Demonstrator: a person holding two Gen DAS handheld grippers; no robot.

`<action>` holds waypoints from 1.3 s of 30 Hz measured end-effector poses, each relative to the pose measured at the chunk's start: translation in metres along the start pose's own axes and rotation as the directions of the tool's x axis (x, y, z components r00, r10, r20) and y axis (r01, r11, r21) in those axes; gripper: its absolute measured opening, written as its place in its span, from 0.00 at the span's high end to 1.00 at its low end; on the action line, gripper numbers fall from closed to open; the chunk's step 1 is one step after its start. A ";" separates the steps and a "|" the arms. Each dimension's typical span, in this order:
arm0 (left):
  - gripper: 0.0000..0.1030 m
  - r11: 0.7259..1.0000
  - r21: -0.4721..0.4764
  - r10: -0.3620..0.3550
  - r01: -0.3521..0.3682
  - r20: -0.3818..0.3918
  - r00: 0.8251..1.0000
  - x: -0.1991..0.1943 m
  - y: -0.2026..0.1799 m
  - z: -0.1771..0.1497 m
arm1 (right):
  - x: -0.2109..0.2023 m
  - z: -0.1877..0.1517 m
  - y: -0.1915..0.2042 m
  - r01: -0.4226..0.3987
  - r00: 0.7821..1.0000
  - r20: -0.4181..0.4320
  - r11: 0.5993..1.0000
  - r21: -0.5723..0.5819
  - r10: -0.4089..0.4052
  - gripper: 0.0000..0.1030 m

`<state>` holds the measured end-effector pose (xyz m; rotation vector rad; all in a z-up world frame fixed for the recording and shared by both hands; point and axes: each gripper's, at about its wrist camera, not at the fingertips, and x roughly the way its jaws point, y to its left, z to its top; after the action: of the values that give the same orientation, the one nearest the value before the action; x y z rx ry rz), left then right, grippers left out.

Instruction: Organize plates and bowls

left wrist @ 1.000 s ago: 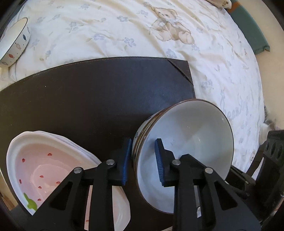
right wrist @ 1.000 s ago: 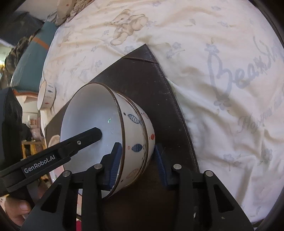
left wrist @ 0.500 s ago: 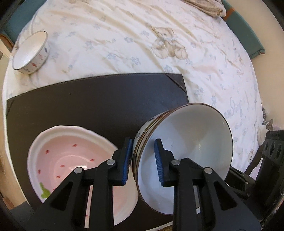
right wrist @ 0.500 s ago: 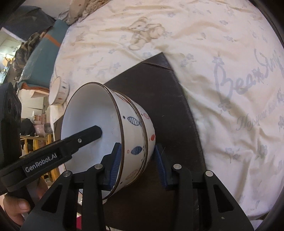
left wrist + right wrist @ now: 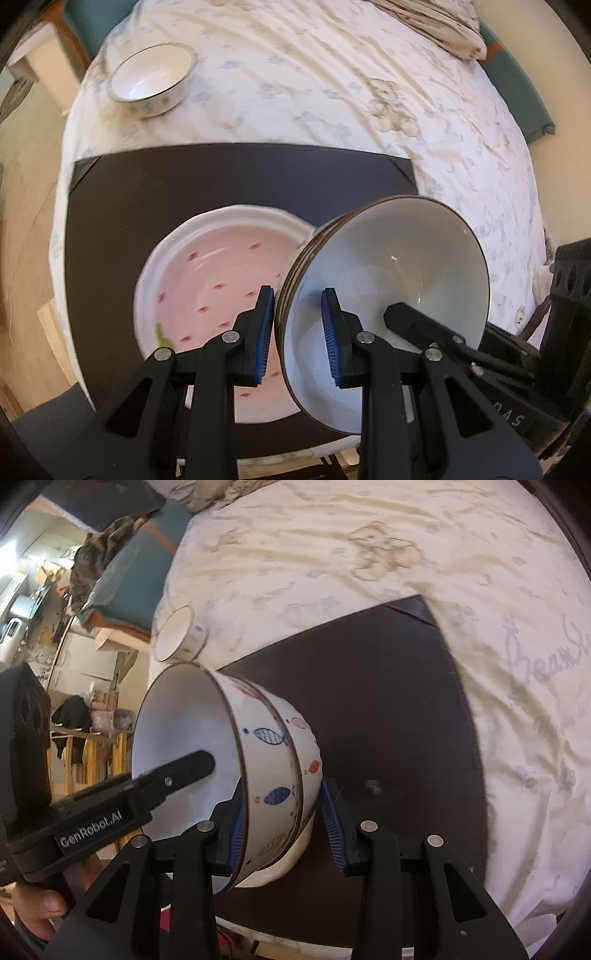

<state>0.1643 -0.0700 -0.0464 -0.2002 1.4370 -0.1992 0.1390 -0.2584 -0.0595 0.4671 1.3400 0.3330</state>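
A stack of nested white bowls with fish patterns and brown rims (image 5: 388, 273) hangs tilted in the air, held from both sides. My left gripper (image 5: 297, 332) is shut on the near rim, one pad inside and one outside. My right gripper (image 5: 284, 830) is shut on the stack's wall (image 5: 273, 760) lower down; its finger (image 5: 406, 317) reaches into the bowl. Below on the dark mat (image 5: 221, 177) lies a white plate with a pink, red-speckled centre (image 5: 207, 280). A small white bowl (image 5: 151, 79) stands apart on the bedspread, and it shows lying sideways (image 5: 179, 635) in the right wrist view.
The mat lies on a cream bedspread with teddy-bear prints (image 5: 391, 107). A teal cushion (image 5: 517, 85) and a folded striped cloth (image 5: 436, 26) sit at the far edge. Shelves and clutter (image 5: 44, 602) stand beyond the bed. A person's thumb (image 5: 40, 904) grips the left handle.
Both grippers have risen with the bowl stack and the mat has dropped away. The pink plate has slid from the lower left to under the left gripper. The small bowl has come fully into view.
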 end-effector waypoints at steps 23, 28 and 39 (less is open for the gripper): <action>0.79 0.996 -0.087 -0.006 0.001 -0.059 0.998 0.033 0.075 -0.016 | 0.080 -0.020 0.036 0.010 0.988 -0.154 0.999 -0.041 -0.016 0.62; 0.79 0.996 -0.091 -0.010 0.005 -0.052 0.999 0.034 0.075 -0.007 | 0.084 -0.013 0.029 -0.001 0.988 -0.153 1.000 -0.018 -0.002 0.62; 0.79 0.998 -0.058 -0.003 0.001 -0.031 1.000 0.033 0.072 -0.009 | 0.084 -0.020 0.030 -0.033 0.981 -0.192 0.999 -0.021 0.028 0.56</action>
<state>0.1607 -0.0093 -0.0974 -0.2469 1.4746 -0.1633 0.1377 -0.1885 -0.1189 0.4438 1.5152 0.4275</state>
